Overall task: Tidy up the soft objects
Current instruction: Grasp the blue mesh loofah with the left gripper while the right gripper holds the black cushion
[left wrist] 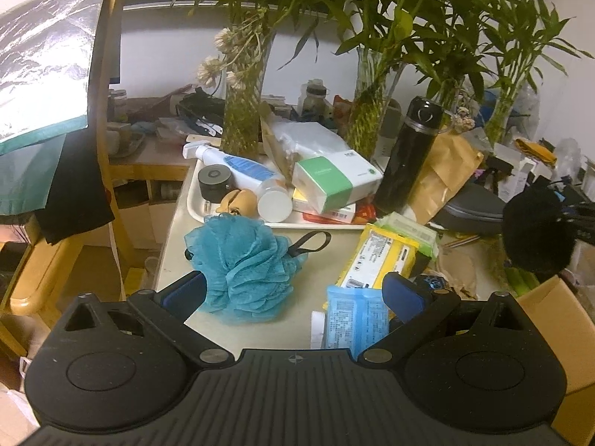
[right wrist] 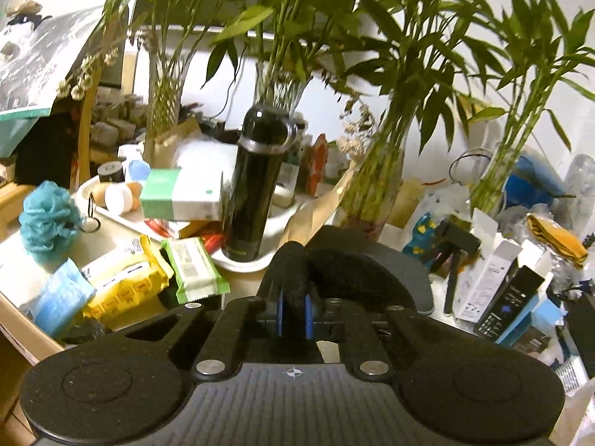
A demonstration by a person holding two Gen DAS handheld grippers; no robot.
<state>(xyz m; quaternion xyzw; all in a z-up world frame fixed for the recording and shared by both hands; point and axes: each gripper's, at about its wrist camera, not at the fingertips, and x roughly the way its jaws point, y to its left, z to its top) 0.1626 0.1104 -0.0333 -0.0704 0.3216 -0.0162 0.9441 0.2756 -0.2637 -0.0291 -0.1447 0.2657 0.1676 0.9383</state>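
Left tongs (left wrist: 293, 293): spread wide, nothing between them, low over the table (left wrist: 260, 330); left finger (left wrist: 186, 293) touching or just beside the blue loofah.
Right tongs (right wrist: 293, 314): clenched on black fuzzy soft object (right wrist: 334, 271), which bulges up and out past the blue pads (right wrist: 279, 316).
Blue loofah (left wrist: 243, 267): on the table near its front-left edge, black loop strap trailing right; sits just in front of the white tray (left wrist: 197, 200).
Wipe packs: blue pack (left wrist: 355, 317) between the left tongs' fingers, yellow pack (left wrist: 379, 256) behind it, green pack (right wrist: 195, 265) beside the yellow.
Tray contents: green-white box (left wrist: 334, 178), spray bottle (left wrist: 241, 174), small dark cylinder.
Black thermos (right wrist: 256, 186): upright, behind the wipe packs.
Background: bamboo stems in glass vases (left wrist: 375, 119), clutter at right.
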